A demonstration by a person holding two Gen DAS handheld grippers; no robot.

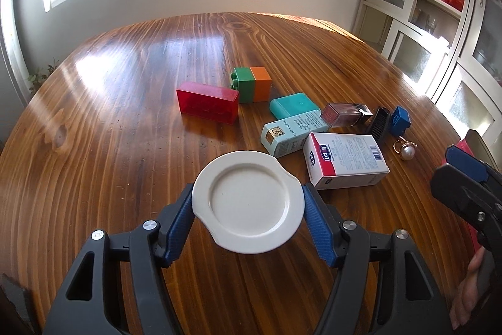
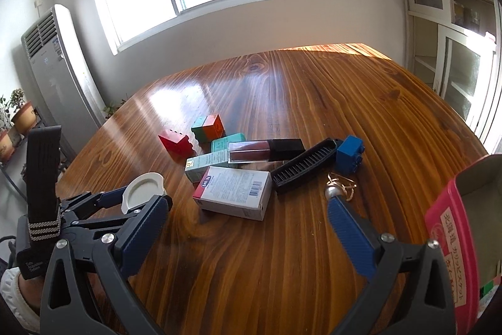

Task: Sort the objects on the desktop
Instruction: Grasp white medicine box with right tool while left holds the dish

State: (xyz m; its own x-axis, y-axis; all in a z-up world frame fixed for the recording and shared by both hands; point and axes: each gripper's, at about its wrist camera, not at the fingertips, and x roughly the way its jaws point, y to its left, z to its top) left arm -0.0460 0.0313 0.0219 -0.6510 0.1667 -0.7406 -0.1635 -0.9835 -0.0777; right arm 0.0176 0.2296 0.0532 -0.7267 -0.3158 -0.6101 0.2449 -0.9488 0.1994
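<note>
While our left gripper (image 1: 248, 209) jaws clamp the small round white ceramic dish (image 1: 248, 203) and our right gripper (image 2: 248, 222) jaws gape empty, the glossy rim may slip.

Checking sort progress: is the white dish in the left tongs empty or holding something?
Empty. The white dish shows a bare inner surface, nothing on it.

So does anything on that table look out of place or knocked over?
Yes: the boxes, bricks and lip gloss all lie jumbled on their sides, touching. A pearl ring lies loose beside them.
</note>
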